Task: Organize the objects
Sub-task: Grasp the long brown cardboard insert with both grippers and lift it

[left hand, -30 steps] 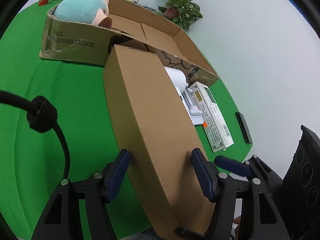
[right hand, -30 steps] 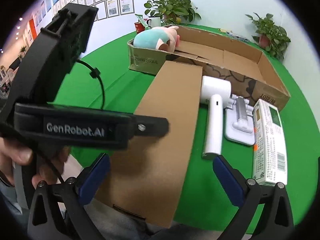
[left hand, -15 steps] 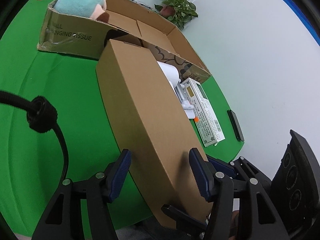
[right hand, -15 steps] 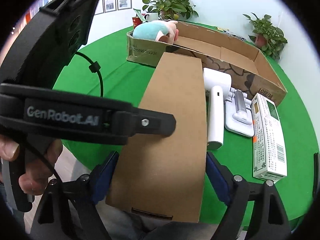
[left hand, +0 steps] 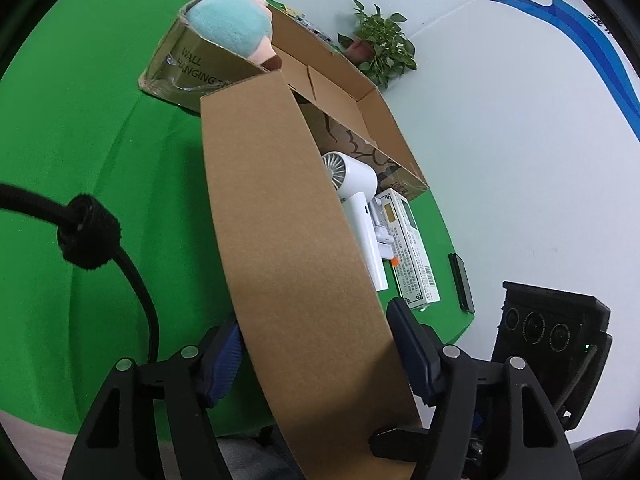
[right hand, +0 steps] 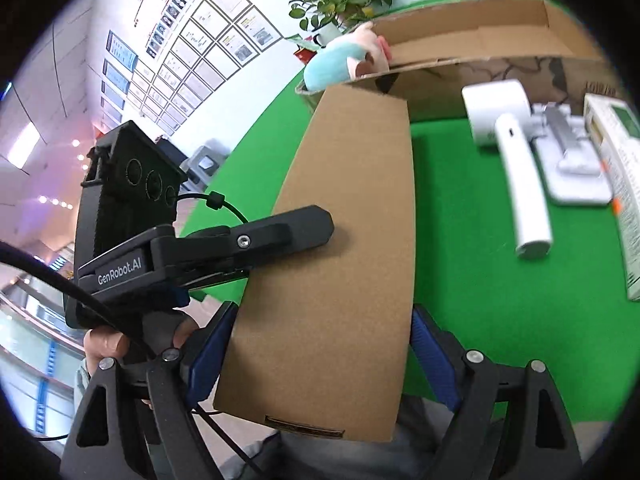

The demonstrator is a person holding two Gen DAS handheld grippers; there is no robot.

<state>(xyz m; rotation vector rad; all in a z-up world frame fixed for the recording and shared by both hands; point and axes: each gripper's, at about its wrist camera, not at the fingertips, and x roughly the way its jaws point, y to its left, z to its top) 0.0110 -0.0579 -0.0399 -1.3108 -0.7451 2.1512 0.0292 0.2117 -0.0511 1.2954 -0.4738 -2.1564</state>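
left fingers: just opened a bit, blue pads hugging the long flat cardboard box
right fingers: closed in, gripping the same box's near end, lower middle of frame
box: plain brown, smooth, matte

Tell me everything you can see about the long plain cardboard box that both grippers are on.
The long cardboard box is plain brown, closed and unprinted, with a slot at its near end. It reaches from the table's near edge toward the big open carton. The right gripper has its blue pads on the two long sides; the left gripper straddles it too, one finger lying across its top.
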